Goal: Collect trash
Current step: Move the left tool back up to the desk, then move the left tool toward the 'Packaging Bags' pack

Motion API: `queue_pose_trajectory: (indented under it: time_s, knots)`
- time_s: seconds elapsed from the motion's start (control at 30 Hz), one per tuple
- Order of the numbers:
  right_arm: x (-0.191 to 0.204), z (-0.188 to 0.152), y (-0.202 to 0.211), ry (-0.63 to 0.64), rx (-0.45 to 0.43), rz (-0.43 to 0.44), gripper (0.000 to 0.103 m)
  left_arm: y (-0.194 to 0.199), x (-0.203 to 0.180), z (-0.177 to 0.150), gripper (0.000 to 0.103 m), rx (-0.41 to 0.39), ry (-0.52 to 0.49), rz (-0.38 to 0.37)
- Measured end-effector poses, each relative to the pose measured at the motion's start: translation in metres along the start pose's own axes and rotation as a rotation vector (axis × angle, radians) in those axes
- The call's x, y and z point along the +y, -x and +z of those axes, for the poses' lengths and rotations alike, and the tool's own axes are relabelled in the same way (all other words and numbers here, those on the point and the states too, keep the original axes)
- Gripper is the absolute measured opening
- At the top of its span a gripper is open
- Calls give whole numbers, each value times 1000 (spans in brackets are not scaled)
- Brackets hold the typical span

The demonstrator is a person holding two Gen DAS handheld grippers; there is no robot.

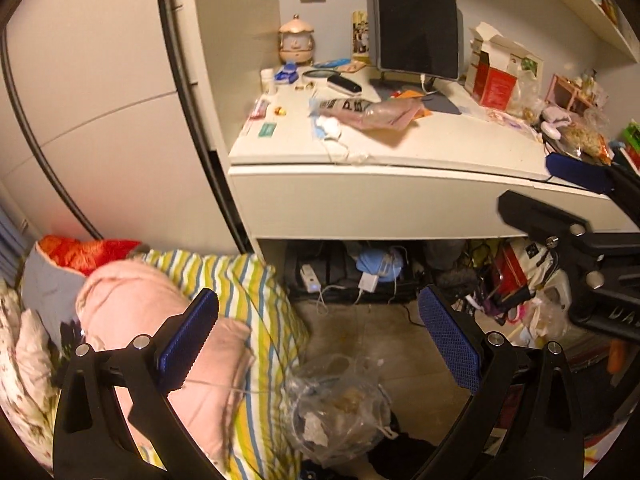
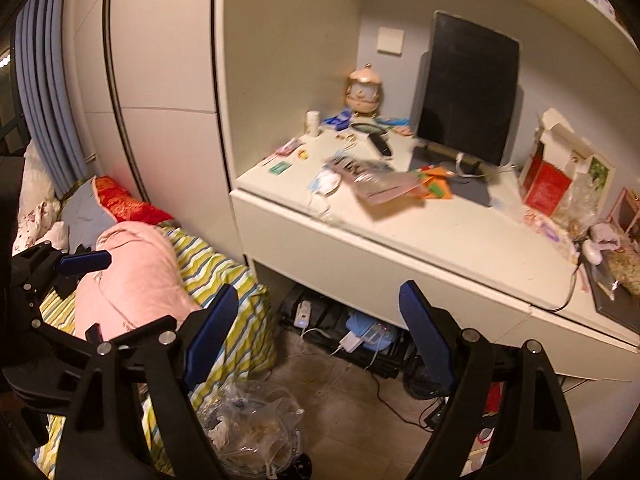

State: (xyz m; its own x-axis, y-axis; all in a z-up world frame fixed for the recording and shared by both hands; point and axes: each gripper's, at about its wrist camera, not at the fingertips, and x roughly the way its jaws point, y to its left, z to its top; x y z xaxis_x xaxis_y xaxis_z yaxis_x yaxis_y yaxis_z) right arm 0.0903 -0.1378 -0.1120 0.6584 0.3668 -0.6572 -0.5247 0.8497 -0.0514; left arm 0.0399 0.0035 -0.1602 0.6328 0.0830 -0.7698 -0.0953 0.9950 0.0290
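A clear plastic bag [image 1: 340,412] stuffed with scraps sits on the floor by the bed corner, also visible in the right wrist view as the bag [image 2: 252,428]. On the white desk [image 1: 400,148] lie a crumpled clear wrapper [image 1: 368,110], a face mask [image 1: 328,126] and an orange wrapper [image 2: 434,184]. My left gripper [image 1: 320,336] hangs open above the floor and bag, nothing between its blue pads. My right gripper [image 2: 320,332] is open and empty too, level with the desk front. Each gripper shows at the edge of the other's view, the right one's blue pad [image 1: 576,172] near the desk's right edge.
A dark monitor [image 1: 416,20], a red and white box [image 1: 496,76] and small clutter crowd the desk. Below it lie a power strip and cables [image 1: 360,280] and bags [image 1: 516,276]. A bed with a striped sheet [image 1: 256,304] and pink pillow [image 1: 132,304] stands left, against a wardrobe.
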Motion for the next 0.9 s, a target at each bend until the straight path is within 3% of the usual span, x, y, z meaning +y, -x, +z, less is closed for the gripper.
queue_pose_trajectory:
  time_s: [0.4, 0.9]
  knots:
    - [-46, 19, 17, -53, -47, -74, 80, 3, -24, 46, 97, -48, -50, -21]
    - [-83, 42, 3, -114, -72, -87, 80, -20, -44, 95, 97, -69, -74, -37]
